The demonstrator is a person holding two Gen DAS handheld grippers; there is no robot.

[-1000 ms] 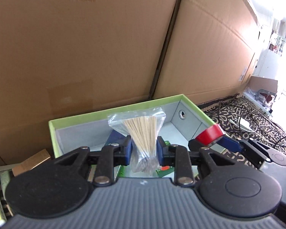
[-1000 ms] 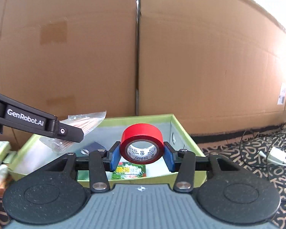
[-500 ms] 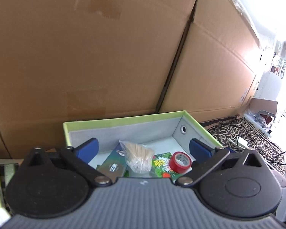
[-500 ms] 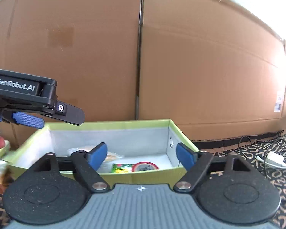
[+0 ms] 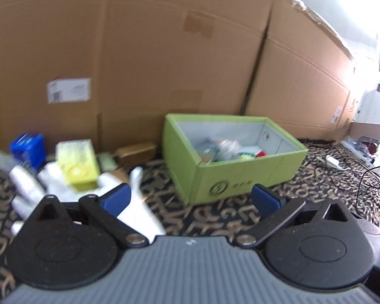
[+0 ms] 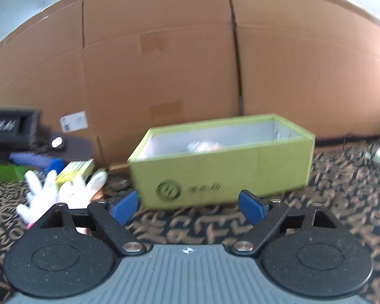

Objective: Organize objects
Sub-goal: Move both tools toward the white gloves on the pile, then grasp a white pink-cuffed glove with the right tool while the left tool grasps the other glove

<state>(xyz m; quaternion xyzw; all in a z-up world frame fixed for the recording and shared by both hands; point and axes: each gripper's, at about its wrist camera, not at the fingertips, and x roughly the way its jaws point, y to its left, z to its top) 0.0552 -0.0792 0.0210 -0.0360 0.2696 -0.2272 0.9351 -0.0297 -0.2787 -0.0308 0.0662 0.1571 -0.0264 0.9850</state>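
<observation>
Green box (image 5: 243, 177) holds blurred packets and a red tape roll (image 5: 261, 153); left tongs (image 5: 191, 197) and right tongs (image 6: 187, 204) gape wide, both empty.

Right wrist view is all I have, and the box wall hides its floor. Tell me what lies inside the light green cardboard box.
Observer: The left wrist view shows a red roll of tape on the floor of the light green cardboard box, close to the front wall.
Operator: Say what lies next to it.
Observer: A green printed packet lies just left of the tape. Further left is a pale, blurred bag.
Operator: Report the left gripper's jaws; I see only its side.
Observer: The left gripper is wide open with nothing between its blue pads. Its jaws have just been opening.
</observation>
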